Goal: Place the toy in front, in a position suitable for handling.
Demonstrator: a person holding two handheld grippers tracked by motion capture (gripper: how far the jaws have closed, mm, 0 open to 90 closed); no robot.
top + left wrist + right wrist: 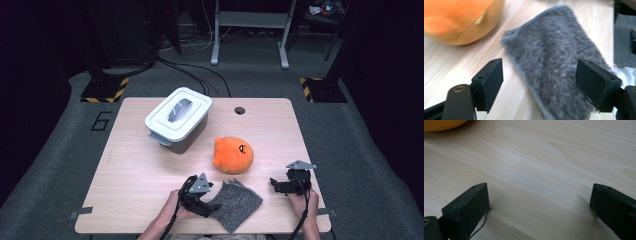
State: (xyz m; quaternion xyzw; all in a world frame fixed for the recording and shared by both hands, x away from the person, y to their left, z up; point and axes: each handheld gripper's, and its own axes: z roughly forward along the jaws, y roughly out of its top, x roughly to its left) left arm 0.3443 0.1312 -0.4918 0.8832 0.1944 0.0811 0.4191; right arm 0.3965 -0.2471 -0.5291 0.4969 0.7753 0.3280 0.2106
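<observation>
The grey fuzzy cloth [235, 204] lies flat on the wooden worktop [130, 170], close to the edge nearest the person, and everything else sits around it. The left hand-held gripper [214, 206] is at the cloth's left edge; in the left gripper view its jaws stand apart over the cloth [554, 62], the pile showing between them with neither pad pressing on it, so the cloth is not clamped. That view is a little blurred. The orange plush toy [233, 155] rests just beyond the cloth, on the side away from the person, close to its far edge but not visibly touching it; its rounded side [459, 20] shows in the left gripper view. Farther beyond the cloth and to its left stands a grey storage box with a white lid [178, 119], lid on and handle flat. The right hand-held gripper [273, 184] is to the right of the cloth, well clear of it, low over bare wood, its jaws wide apart with nothing between them.
</observation>
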